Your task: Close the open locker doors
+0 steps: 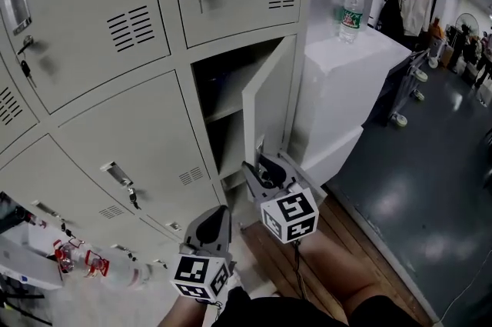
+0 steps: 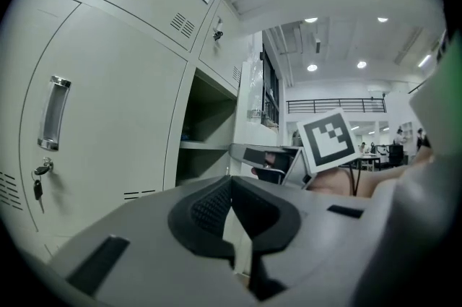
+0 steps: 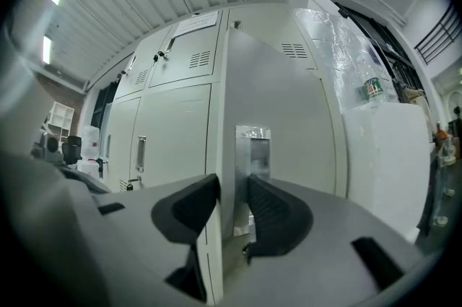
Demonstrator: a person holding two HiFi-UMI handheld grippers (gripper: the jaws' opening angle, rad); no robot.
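One door point(image 1: 269, 98) is open at 12 o'clock, its edge straddled, unpinched, by the half-open right gripper point(image 1: 264, 166). The left gripper point(image 1: 217, 216) is closed and empty. A push toward 10 o'clock is needed.

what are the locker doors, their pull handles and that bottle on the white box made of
Locker doors: apparently painted sheet metal, matte pale grey, with punched vent slots.
Pull handle: looks like chromed metal, bright and mirror-like.
Bottle: probably clear plastic, see-through with a green label.
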